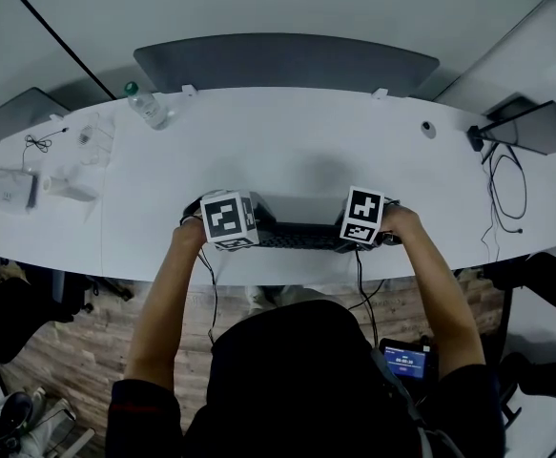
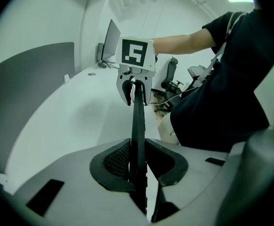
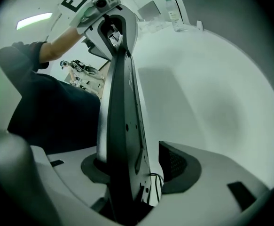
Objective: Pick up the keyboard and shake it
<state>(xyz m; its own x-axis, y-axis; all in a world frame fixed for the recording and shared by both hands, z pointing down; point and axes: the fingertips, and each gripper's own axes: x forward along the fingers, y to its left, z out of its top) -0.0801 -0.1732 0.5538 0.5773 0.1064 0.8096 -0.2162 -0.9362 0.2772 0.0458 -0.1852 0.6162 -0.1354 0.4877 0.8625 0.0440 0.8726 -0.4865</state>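
at the desk (image 1: 297, 141) edge, left gripper (image 2: 137, 166) clamps the keyboard (image 1: 301, 236), right gripper (image 3: 139, 166) gapes loose around it; bottle (image 1: 147, 106) far behind.

keyboard (image 1: 301, 237): black | table (image 1: 306, 132): white | bottle cap (image 1: 132, 89): green | floor (image 1: 72, 351): brown wood grain

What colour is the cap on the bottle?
Green. The bottle cap shows best in the head view.

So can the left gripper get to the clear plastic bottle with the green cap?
Probably not right now. The left gripper is clamped on the black keyboard, and the clear plastic bottle stands far back on the white desk, though bare desktop lies between.
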